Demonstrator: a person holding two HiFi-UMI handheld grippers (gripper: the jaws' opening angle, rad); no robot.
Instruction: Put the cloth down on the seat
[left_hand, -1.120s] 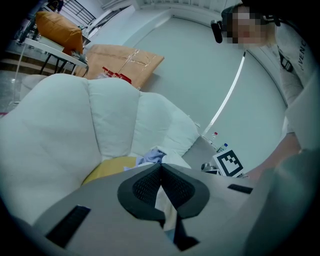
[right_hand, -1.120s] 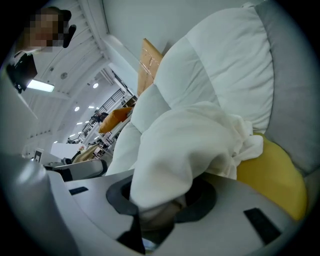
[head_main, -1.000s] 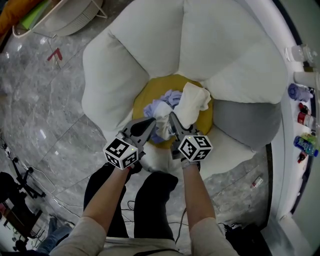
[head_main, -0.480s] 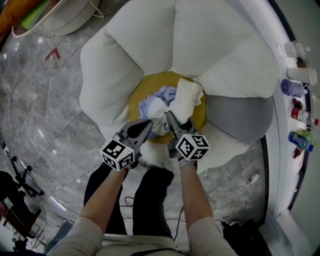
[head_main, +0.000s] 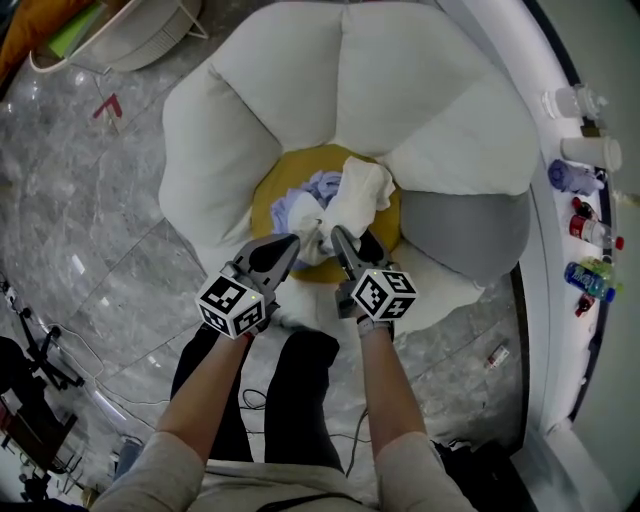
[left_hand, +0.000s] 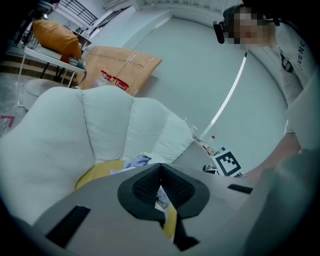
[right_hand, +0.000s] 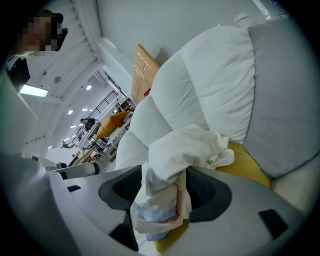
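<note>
Where cushions (head_main: 300, 90) ring it, yellow seat (head_main: 268, 190) holds white cloth (head_main: 364, 186), lavender cloth (head_main: 322, 186).

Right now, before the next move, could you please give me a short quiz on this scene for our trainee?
1. True or false: the white cloth lies between the jaws of the right claw.
2. What colour is the middle cushion of the seat? A) yellow B) red C) black
3. Fill in: one petal cushion is not white; it is ____.
Key: 1 true; the jaws stand apart and have just been opening, with the cloth between them. 2 A. 3 grey.
</note>
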